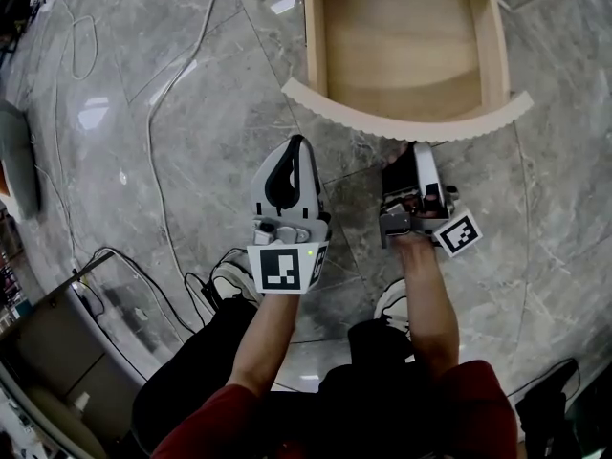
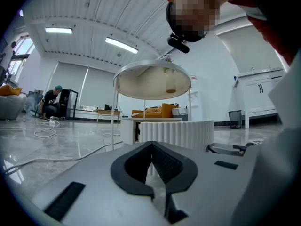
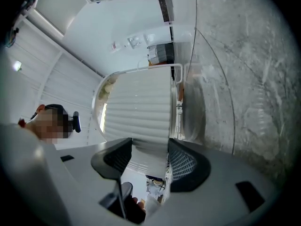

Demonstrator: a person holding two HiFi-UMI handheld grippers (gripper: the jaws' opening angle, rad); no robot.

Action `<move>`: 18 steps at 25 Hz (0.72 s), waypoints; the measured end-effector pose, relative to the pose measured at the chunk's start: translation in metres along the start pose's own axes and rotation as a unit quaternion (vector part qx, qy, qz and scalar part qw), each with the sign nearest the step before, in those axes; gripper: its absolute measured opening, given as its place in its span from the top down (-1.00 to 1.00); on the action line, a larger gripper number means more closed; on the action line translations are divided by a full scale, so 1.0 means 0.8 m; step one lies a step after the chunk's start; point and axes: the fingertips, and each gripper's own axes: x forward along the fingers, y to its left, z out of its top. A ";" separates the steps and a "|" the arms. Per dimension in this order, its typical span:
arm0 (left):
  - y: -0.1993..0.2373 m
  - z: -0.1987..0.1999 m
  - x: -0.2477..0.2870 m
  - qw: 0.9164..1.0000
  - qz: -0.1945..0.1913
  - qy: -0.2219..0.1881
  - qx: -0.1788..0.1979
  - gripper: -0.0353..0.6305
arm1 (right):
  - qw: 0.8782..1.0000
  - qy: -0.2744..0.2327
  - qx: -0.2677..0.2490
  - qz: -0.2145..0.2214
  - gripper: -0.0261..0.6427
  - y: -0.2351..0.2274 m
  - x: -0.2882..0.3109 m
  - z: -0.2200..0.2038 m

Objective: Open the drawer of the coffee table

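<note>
Right claw (image 1: pixel 421 153) first: its jaws are spread wide and pinching the white ribbed curved front (image 1: pixel 325 103) of the drawer. In the right gripper view the ribbed panel (image 3: pixel 141 112) fills the gap of that claw (image 3: pixel 148 147) from one black pad to the other. The left claw (image 1: pixel 296 146) sits just left of it, a little nearer, with its jaws pressed together on nothing. In the left gripper view the tips of that claw (image 2: pixel 151 145) meet and point level at the same ribbed front (image 2: pixel 176 133), close to it but apart.

And the pale wooden drawer (image 1: pixel 402 55) stands open over the grey marble floor (image 1: pixel 191 113), its bare inside showing and its curved front on the near side, facing the person. Just behind the claws, the person's two shoes (image 1: pixel 229 280) are planted on the marble.

Off to the left a white cable (image 1: pixel 158 142) snakes across the floor, and black cables (image 1: pixel 143 266) loop nearer by. Farther out, the left gripper view picks up a round white table on thin legs (image 2: pixel 153 79) rising beyond the drawer front, with an orange sofa (image 2: pixel 160 111) behind it. A person (image 2: pixel 51 100) crouches at the far left, and a black bin (image 2: pixel 235 117) stands beside a white cabinet (image 2: pixel 261 95) on the right.
</note>
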 end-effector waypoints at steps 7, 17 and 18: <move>-0.001 -0.005 -0.004 1.000 -0.003 0.004 -0.004 0.85 | 1.000 0.002 -0.003 -0.004 0.19 0.000 -0.001 0.001; -0.003 -0.005 -0.005 1.000 -0.011 0.002 -0.011 0.85 | 0.962 0.060 -0.229 -0.137 0.06 0.002 -0.021 -0.006; -0.004 -0.007 -0.005 1.000 -0.013 0.003 -0.012 0.85 | 0.946 0.074 -0.277 -0.155 0.06 0.003 -0.027 -0.010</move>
